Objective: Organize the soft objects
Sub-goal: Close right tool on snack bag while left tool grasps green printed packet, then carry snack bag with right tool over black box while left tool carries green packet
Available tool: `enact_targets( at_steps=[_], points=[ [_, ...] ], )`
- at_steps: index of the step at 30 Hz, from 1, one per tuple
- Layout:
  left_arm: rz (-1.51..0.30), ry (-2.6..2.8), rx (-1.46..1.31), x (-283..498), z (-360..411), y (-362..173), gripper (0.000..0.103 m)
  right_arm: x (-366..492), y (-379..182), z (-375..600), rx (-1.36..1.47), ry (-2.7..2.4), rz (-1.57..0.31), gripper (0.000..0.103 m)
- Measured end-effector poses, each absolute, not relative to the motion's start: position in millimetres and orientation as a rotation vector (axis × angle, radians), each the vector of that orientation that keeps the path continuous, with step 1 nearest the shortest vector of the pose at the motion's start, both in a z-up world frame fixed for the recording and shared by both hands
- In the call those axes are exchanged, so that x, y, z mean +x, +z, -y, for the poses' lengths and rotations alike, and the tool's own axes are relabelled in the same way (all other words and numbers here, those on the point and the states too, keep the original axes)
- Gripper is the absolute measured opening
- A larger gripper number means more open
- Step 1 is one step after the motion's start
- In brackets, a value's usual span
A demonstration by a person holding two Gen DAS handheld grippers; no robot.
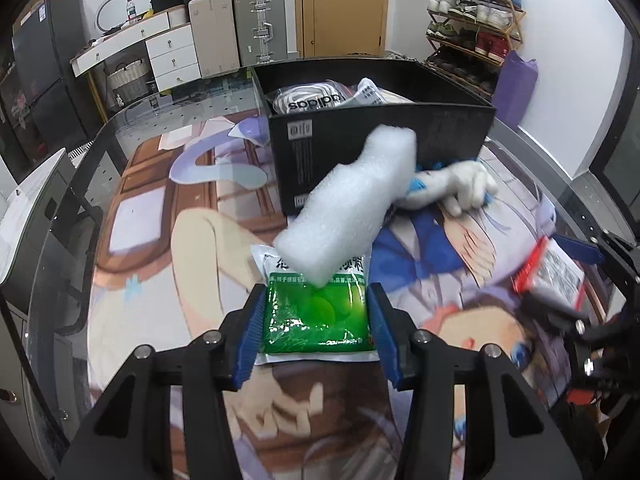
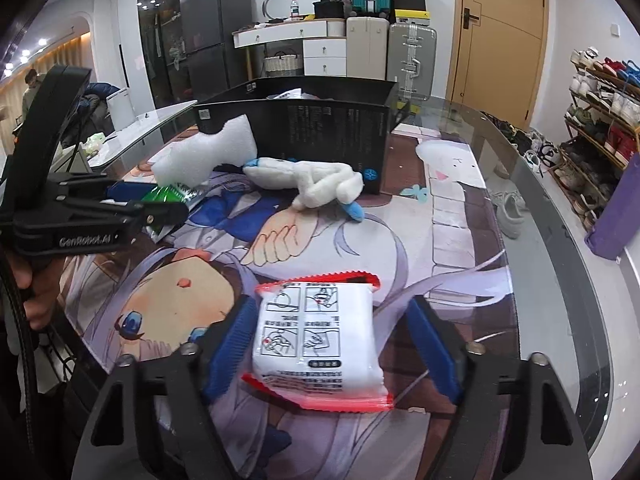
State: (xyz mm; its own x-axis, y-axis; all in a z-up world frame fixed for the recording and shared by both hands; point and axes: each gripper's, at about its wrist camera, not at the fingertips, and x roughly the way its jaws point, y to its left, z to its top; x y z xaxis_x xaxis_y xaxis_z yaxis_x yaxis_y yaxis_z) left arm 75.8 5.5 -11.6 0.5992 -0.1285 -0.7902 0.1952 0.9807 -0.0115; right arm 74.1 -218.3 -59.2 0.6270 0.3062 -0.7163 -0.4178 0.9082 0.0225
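A green and white soft pouch [image 1: 316, 316] lies on the printed mat between the blue pads of my left gripper [image 1: 316, 320], which close in on its sides. A white foam block [image 1: 348, 208] leans from the pouch against the black box [image 1: 380, 148]. A white plush toy [image 1: 452, 186] lies by the box front. My right gripper [image 2: 332, 344] is open around a white packet with red edges [image 2: 316, 344] that lies on the mat; the pads stand apart from it. The box holds bagged items [image 1: 316, 98].
The printed mat [image 2: 440, 240] covers a glass table [image 2: 560, 280] with a curved edge. A purple bag [image 2: 616, 208] and a shoe rack [image 2: 600, 112] stand to the right. Suitcases [image 2: 412, 60] and drawers stand behind the table.
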Motion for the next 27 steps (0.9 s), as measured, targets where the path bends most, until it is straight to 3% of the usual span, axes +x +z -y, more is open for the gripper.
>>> enact_targets(
  at_steps=[4, 6, 27],
  points=[
    [-0.901, -0.200, 0.058, 69.3, -9.4, -10.9, 0.048, 73.0, -58.5, 219.4, -0.145, 0.413, -0.787, 0.063],
    [-0.889, -0.204, 0.047, 66.4, -10.6, -8.2, 0.048, 73.7, -57.7, 219.4, -0.142, 0.415, -0.784, 0.051],
    [-0.819, -0.224, -0.023, 34.9, -21.5, 17.1, 0.048, 66.2, -27.9, 210.1, -0.123, 0.413, -0.711, 0.047]
  ],
)
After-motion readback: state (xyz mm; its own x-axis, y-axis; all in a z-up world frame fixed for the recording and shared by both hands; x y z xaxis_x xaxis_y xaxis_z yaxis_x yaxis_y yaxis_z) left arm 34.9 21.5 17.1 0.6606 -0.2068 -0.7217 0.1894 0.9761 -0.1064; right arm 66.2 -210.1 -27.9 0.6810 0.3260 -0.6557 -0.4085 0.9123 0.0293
